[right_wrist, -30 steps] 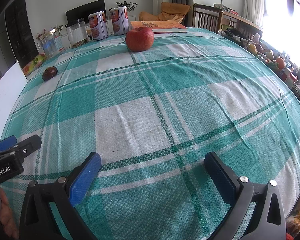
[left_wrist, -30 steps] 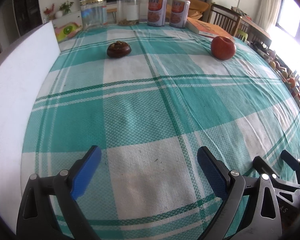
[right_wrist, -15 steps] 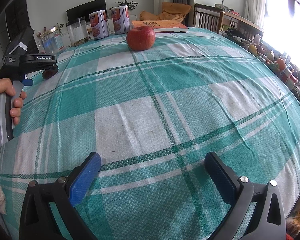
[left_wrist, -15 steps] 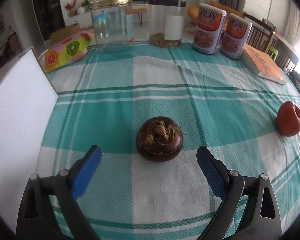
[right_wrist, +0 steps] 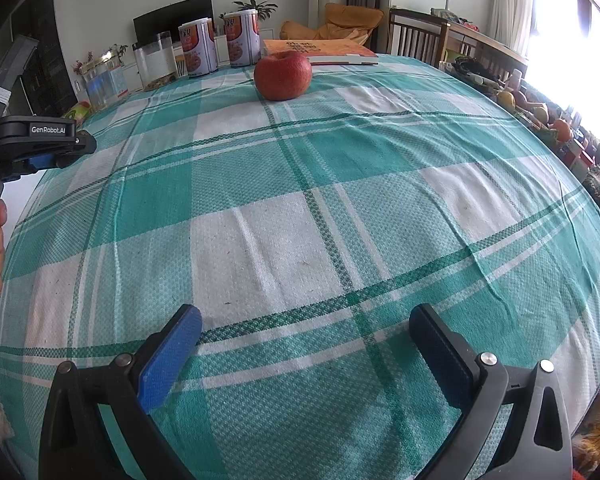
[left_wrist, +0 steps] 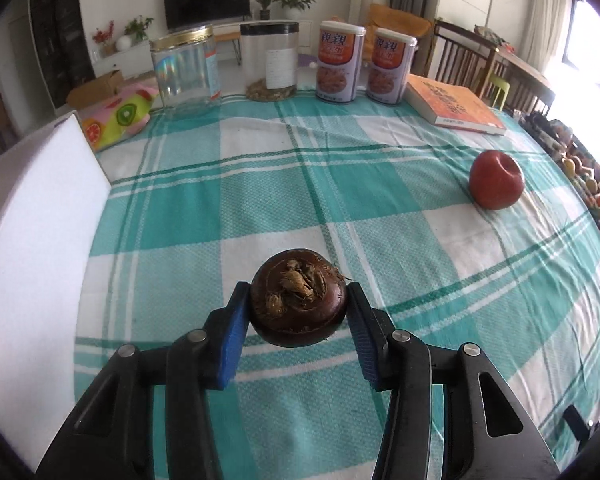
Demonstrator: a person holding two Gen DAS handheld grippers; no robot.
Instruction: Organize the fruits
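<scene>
Left gripper (left_wrist: 298, 312) closing, pads pressing the water chestnut (left_wrist: 299, 303); apple (left_wrist: 496, 179) at two o'clock; right gripper (right_wrist: 306, 346) gapes empty.

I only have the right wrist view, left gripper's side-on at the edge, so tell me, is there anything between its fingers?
Observer: Yes. The left gripper is closing on a dark brown water chestnut, and both blue pads touch its sides.
Operator: What's to its left?
Observer: A white board stands along the table's left edge.
Operator: And the apple?
Observer: The red apple sits untouched, far right of the chestnut.
</scene>
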